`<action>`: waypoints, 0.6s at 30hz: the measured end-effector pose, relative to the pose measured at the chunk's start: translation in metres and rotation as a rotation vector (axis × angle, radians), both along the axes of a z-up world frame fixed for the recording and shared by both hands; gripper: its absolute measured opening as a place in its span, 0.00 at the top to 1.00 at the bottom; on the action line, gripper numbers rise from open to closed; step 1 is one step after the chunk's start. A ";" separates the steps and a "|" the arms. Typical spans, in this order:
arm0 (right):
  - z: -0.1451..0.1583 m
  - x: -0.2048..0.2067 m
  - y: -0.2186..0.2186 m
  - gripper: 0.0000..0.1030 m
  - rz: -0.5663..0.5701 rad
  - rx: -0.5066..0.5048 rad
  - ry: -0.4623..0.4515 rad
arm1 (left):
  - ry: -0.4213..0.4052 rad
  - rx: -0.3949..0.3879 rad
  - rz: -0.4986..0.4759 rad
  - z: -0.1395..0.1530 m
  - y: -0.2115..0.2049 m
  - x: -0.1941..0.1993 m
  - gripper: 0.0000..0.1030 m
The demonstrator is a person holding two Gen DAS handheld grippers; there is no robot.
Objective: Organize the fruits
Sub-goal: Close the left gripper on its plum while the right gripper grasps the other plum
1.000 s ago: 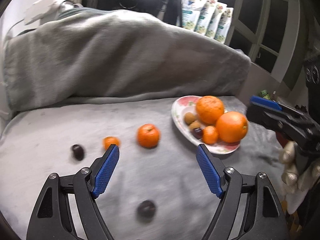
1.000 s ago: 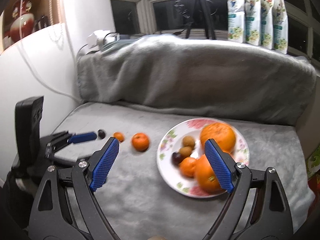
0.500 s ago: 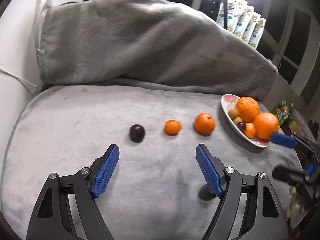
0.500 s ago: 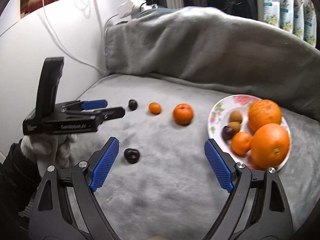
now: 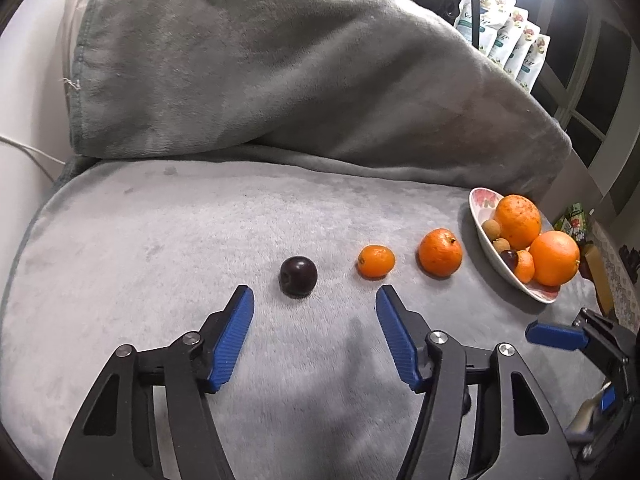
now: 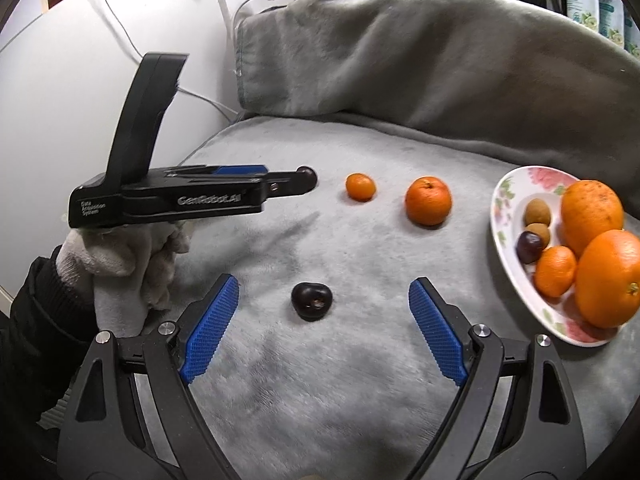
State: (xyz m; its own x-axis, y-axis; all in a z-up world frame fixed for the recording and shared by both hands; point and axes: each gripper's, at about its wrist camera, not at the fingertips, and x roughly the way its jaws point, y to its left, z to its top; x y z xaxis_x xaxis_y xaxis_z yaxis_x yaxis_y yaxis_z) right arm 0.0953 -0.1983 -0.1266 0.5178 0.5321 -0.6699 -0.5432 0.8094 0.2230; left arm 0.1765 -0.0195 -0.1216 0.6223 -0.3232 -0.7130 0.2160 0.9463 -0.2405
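Note:
A dark plum (image 5: 298, 275) lies on the grey blanket just ahead of my open, empty left gripper (image 5: 314, 300). A small tangerine (image 5: 375, 261) and a larger tangerine (image 5: 440, 252) lie to its right. A floral plate (image 5: 480, 204) at the right holds two big oranges and several small fruits. In the right wrist view, a second dark plum (image 6: 311, 300) lies between the fingers of my open, empty right gripper (image 6: 324, 300). The left gripper (image 6: 280, 184) reaches the far plum (image 6: 308, 174) there. The plate (image 6: 506, 196) is at the right.
A grey blanket (image 5: 280, 80) is bunched up as a high ridge behind the fruits. A white wall and cables (image 6: 120, 20) stand at the left. Packaged bags (image 5: 508, 40) line the window sill at the back right. The right gripper's blue tip (image 5: 554, 335) shows low right.
Both grippers have moved left, away from the plate. The left gripper now faces the far plum closely; the right gripper has closed in so the near plum lies between its fingers.

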 end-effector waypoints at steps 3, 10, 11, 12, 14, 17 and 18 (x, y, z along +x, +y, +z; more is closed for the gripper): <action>-0.005 0.001 0.007 0.17 0.013 -0.010 0.006 | 0.014 0.001 0.004 -0.006 0.000 0.006 0.46; -0.015 0.003 0.019 0.27 0.036 -0.039 0.027 | 0.042 0.003 0.013 -0.017 -0.001 0.015 0.52; -0.017 0.005 0.020 0.32 0.039 -0.043 0.030 | 0.045 0.004 0.013 -0.018 -0.002 0.016 0.52; -0.018 0.005 0.021 0.36 0.041 -0.048 0.032 | 0.046 0.004 0.013 -0.019 -0.002 0.017 0.53; -0.021 0.006 0.023 0.41 0.044 -0.059 0.039 | 0.047 0.006 0.013 -0.020 -0.002 0.019 0.54; -0.023 0.006 0.025 0.49 0.046 -0.068 0.047 | 0.052 0.013 0.015 -0.024 -0.006 0.024 0.56; -0.024 0.004 0.024 0.53 0.047 -0.071 0.049 | 0.053 0.015 0.014 -0.024 -0.008 0.026 0.56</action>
